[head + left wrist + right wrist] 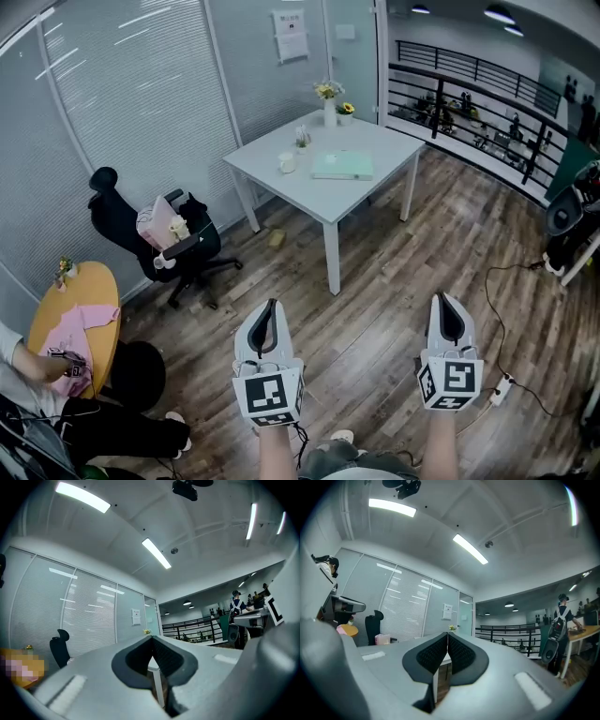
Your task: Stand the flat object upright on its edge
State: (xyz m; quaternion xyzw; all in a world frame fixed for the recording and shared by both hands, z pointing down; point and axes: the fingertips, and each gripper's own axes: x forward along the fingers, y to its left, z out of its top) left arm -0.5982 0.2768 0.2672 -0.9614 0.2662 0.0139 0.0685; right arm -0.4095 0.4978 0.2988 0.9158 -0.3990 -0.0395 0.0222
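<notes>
Left gripper point(272, 305) and right gripper point(444, 300) hover above the wooden floor point(394, 281), jaws pressed together, empty. Flat teal object point(342, 166) lies flat on the white desk point(384, 142) (well apart from both grippers), near a cup point(287, 162) and a vase point(330, 112).

Worktop far ahead of both grippers

The worktop point(328, 199) stands well beyond the left gripper point(271, 307) and right gripper point(448, 302), which hang side by side over the floor point(375, 300). On it the flat object point(342, 166) lies flat, a cup point(287, 162) just left of it, a vase point(329, 105) behind both. A chair point(131, 225) stands ahead-left of the left gripper; a power strip point(500, 388) lies just right of the right gripper.
</notes>
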